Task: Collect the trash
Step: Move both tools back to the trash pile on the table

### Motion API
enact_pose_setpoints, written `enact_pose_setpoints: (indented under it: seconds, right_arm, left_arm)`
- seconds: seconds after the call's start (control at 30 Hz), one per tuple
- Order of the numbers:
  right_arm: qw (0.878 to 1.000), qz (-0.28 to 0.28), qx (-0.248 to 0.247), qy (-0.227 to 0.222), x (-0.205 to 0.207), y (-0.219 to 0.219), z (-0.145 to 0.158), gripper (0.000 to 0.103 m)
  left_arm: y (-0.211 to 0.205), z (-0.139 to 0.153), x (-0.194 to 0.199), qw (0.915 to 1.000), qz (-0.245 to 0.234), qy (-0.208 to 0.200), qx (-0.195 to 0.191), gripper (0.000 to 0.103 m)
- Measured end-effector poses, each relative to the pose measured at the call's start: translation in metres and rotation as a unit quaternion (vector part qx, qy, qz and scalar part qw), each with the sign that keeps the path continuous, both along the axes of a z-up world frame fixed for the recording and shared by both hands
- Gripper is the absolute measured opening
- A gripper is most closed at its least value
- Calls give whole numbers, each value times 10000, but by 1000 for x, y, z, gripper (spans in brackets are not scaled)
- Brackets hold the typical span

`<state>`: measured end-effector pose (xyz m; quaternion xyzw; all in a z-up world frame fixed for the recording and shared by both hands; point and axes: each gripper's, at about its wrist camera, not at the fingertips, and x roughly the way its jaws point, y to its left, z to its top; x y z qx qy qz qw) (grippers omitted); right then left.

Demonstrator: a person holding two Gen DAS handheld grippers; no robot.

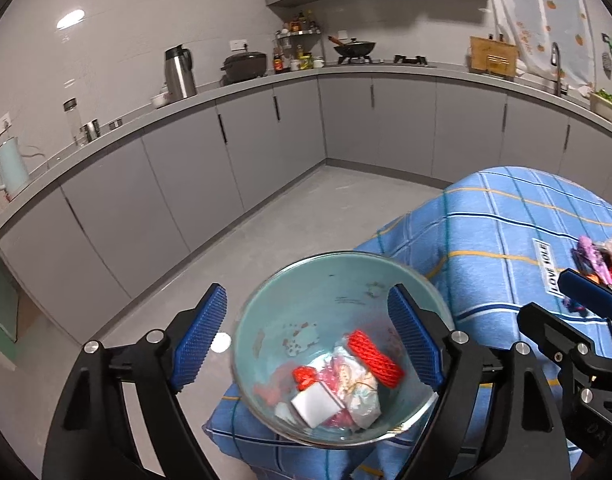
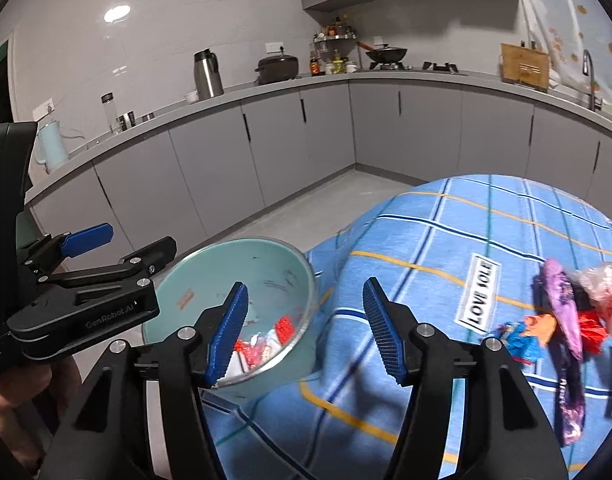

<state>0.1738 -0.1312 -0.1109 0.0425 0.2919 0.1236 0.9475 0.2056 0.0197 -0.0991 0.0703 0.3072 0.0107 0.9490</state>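
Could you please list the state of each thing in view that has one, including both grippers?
left gripper: open, empty, jaws either side of the bin's rim.
right gripper: open, empty, above the cloth.
trash bin: upright, partly filled with wrappers.
wrappers in bin: lying at the bottom.
loose wrappers: uncollected, on the checked cloth.
wok: on the stove.

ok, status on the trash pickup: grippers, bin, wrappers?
Left hand-held gripper open, empty, at the bin's rim. Right hand-held gripper open, empty. Teal bin holds some trash. Wrapper pile on the blue cloth, nothing blocking it.
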Motion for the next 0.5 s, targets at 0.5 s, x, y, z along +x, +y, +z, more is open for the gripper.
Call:
enact_pose_setpoints:
  seconds: [0.5]
  right_arm:
    - [9957,-928,13,-57,-37,-87,0,60]
  left_arm:
    - [-90,-1,-12,9958,-912,22,115,82]
